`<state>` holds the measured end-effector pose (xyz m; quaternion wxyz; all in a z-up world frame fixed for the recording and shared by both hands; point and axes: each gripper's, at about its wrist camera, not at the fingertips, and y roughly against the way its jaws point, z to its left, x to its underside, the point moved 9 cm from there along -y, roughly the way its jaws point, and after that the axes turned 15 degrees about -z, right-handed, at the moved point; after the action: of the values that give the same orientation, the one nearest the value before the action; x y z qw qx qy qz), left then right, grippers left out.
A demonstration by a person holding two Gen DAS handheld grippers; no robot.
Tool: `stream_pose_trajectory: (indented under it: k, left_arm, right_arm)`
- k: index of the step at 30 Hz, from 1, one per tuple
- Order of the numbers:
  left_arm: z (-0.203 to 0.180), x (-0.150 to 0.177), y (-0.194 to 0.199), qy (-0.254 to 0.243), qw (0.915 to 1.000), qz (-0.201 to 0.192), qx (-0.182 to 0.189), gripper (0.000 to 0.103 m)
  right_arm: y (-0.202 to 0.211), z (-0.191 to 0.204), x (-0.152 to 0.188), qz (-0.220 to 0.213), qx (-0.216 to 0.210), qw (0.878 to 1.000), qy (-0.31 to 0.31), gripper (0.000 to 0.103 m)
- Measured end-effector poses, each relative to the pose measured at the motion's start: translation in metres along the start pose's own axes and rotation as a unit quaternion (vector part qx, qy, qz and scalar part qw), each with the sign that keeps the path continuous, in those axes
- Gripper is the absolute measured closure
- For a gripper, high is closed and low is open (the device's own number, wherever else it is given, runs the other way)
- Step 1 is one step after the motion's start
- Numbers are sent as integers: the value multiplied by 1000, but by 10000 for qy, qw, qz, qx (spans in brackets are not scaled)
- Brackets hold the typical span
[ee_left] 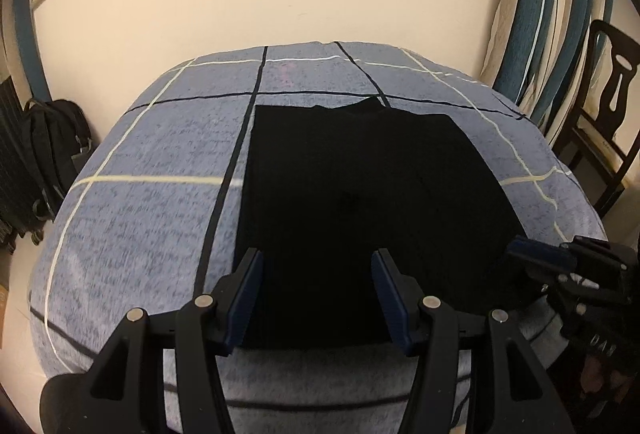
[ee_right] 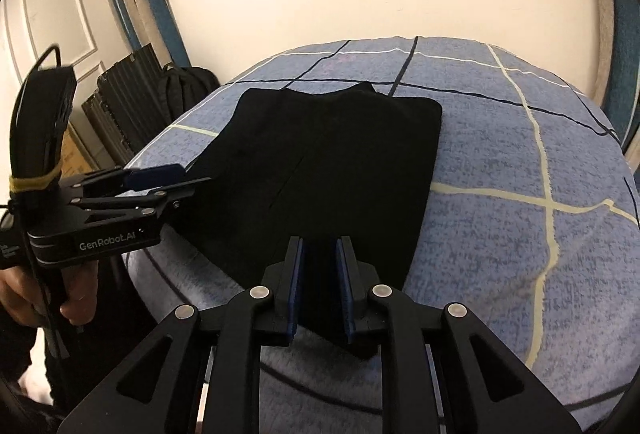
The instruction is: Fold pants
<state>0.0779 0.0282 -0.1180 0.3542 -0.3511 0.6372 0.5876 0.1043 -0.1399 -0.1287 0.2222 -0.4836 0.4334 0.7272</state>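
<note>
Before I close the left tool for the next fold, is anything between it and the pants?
Nothing visible: the left tool is open right over the near hem of the black pants, only the bedspread around them.

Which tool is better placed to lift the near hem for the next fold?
Probably right. The right tool is nearly closed, its fingers straddling the near edge of the pants. The left tool is wide open above the fabric, gripping nothing.
</note>
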Motion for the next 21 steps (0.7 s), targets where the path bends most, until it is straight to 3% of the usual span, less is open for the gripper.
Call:
stream_pose_trajectory:
  k: [4,12,14,16,21]
  left_arm:
    - [8,-3,4,103,9999,0,-81,44]
    - [21,-7,6,217,9995,-58,-209,44]
    - [29,-6,5,309,9992,-38,-230,44]
    - [37,-8,5,413,9988,-52,-248,44]
    - [44,-15,-9,729,9973,-30,62,44]
  right_arm:
    - [7,-8,-3,17,-93,9990,-445,86]
    - [15,-17,-4,-1,40,9983,-579,86]
    - [16,-23,-6,-20,66,9975,-697,78]
    - [16,-31,-9,-64,86,9962,-860,62]
    - [1,-45,-15,13,-102,9916,-1291,62]
